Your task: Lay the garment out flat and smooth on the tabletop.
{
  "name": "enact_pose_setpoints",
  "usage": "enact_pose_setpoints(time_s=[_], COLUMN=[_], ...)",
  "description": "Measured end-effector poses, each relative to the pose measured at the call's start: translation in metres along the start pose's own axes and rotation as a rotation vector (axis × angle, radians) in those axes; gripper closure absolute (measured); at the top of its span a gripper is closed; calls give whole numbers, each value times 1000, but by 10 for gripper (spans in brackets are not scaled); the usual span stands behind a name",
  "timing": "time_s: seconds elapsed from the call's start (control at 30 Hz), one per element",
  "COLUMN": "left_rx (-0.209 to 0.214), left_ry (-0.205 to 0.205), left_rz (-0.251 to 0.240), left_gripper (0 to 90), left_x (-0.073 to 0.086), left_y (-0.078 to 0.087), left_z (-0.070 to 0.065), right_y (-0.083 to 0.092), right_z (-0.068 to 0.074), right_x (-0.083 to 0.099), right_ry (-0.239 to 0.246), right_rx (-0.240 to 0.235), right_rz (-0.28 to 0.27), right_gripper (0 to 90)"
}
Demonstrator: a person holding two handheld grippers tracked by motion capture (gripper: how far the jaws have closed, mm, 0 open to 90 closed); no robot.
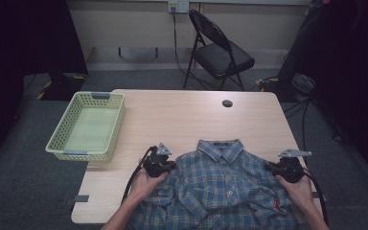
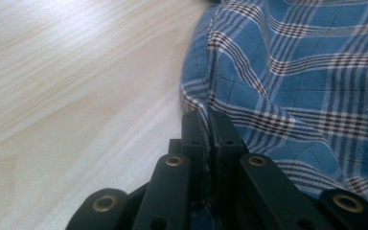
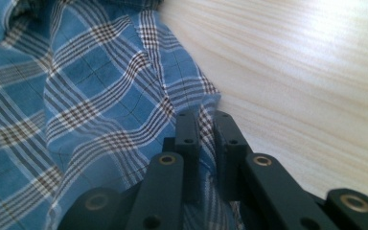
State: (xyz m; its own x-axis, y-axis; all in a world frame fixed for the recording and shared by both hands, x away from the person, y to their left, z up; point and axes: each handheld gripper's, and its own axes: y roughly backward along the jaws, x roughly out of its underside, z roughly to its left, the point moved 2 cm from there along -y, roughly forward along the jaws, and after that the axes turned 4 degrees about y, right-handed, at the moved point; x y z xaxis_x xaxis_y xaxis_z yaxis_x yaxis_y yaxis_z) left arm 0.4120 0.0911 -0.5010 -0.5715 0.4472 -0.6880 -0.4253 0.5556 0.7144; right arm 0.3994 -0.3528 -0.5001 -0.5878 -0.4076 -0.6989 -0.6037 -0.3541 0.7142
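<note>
A blue plaid cotton button-up shirt (image 1: pixel 215 184) lies face up, collar away from the person, at the near edge of the pale wooden counter (image 1: pixel 182 115). The left claw (image 1: pixel 165 165) is clamped on the cloth at one shoulder edge, the right claw (image 1: pixel 274 168) on the other. To my eye the shoulders are about to be moved; both hands should move level and together, keeping the cloth taut. A light green perforated plastic basket (image 1: pixel 60 139) waits well apart at the left.
</note>
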Motion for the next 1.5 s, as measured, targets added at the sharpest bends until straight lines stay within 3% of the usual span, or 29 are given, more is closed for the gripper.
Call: enact_pose_setpoints(time_s=[0.03,0.1,0.2,0.43,0.7,1.0,1.1,1.17,1.5], left_rx=[2,8,30,47,42,17,-10,-12,-67], left_ry=[-5,1,39,42,57,52,30,27,3], left_rz=[0,-4,-53,-126,-172,-257,-304,-316,-379], left_gripper=[862,862,863,863,864,864,864,864,864], left_x=[0,0,-3,-11,-14,-26,-28,-30,-54], left_y=[1,1,7,25,37,63,71,76,102], left_z=[1,2,10,14,20,20,19,19,21], right_y=[1,2,13,27,37,56,66,68,88], right_z=[1,0,-6,-10,-15,-16,-18,-19,-19], right_x=[-1,-2,-9,-16,-21,-42,-53,-56,-98], right_ry=[24,21,-29,-67,-61,-46,-52,-50,15], right_rx=[8,7,-11,-36,-21,-10,10,7,54], right_rz=[3,-8,-80,-155,-182,-254,-305,-310,-355], right_gripper=[829,835,846,852,854,855,856,856,856])
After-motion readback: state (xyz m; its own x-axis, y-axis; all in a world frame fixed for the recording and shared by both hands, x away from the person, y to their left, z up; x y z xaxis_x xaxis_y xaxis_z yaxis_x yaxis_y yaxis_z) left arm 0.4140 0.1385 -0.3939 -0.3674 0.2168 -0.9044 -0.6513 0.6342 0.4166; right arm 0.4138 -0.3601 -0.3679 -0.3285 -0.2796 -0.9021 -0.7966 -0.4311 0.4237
